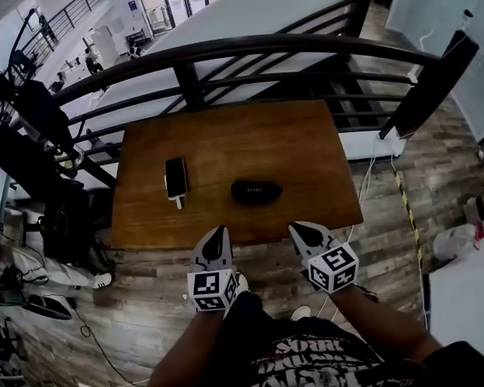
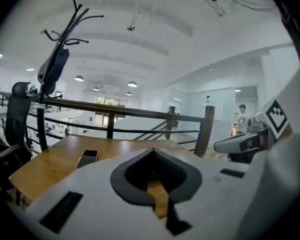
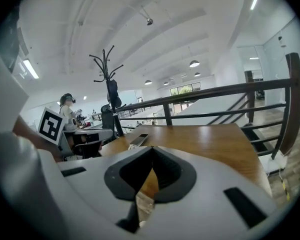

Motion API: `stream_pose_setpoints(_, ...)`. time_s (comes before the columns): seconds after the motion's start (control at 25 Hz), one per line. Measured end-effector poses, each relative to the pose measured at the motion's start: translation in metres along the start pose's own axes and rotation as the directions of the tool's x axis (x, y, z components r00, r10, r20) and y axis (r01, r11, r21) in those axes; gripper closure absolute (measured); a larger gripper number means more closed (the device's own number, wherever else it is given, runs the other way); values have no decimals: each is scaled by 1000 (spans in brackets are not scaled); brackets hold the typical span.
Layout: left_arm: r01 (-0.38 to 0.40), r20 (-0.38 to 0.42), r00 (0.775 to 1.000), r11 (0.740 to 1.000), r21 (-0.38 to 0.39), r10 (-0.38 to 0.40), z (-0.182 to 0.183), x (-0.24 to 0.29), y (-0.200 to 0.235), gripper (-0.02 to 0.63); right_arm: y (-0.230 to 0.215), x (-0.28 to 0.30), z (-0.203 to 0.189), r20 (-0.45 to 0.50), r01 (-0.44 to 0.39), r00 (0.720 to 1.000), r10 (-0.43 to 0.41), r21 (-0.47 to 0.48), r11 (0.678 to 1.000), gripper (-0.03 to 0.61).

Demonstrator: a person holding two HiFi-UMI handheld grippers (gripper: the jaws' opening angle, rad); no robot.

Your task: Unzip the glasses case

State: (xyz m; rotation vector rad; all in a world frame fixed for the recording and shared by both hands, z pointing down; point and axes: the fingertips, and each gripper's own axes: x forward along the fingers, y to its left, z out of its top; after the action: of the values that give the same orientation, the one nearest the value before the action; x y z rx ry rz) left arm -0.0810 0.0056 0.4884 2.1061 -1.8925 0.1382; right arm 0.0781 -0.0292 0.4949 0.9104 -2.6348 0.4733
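Ahead on the surface [image 1: 306, 143], the glasses case [image 1: 256, 190] lies long axis left-to-right, apart from and about midway between left gripper [image 1: 219, 232] and right gripper [image 1: 296, 229], neither clearly nearer, both with fingers [image 1: 212, 247] closed tip to tip on nothing.

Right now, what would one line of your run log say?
phase: pre-grasp | glasses case: on table, untouched | phone: left of case | left tool: shut, empty | right tool: shut, empty

glasses case [image 1: 256, 190] distant, zipper too small to discern
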Motion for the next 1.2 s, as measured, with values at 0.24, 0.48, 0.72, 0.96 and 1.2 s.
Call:
stream_pose_setpoints(0.24, 128, -56, 990, 992, 8, -127, 3, 65, 51, 611, -6, 81, 5, -51, 88, 995, -86, 35, 996, 580)
stream_pose_setpoints(0.48, 255, -124, 961, 966, 35, -249, -12, 113, 69, 611, -11, 126, -9, -113, 169, 980, -162, 55, 984, 580)
stream_pose_setpoints(0.72, 310, -201, 936, 948, 77, -290, -26, 170, 81, 610, -25, 169, -33, -201, 159, 968, -152, 18, 987, 580)
stream_pose_setpoints(0.96, 523, -430, 783, 850, 66, -449, -71, 210, 53, 609, -30, 206, -83, -324, 163, 933, -154, 0, 987, 580)
stream_pose_setpoints(1.2, 652, -579, 620, 758, 5, -529, -97, 246, 34, 609, -33, 247, -117, -432, 118, 894, -119, -29, 993, 579)
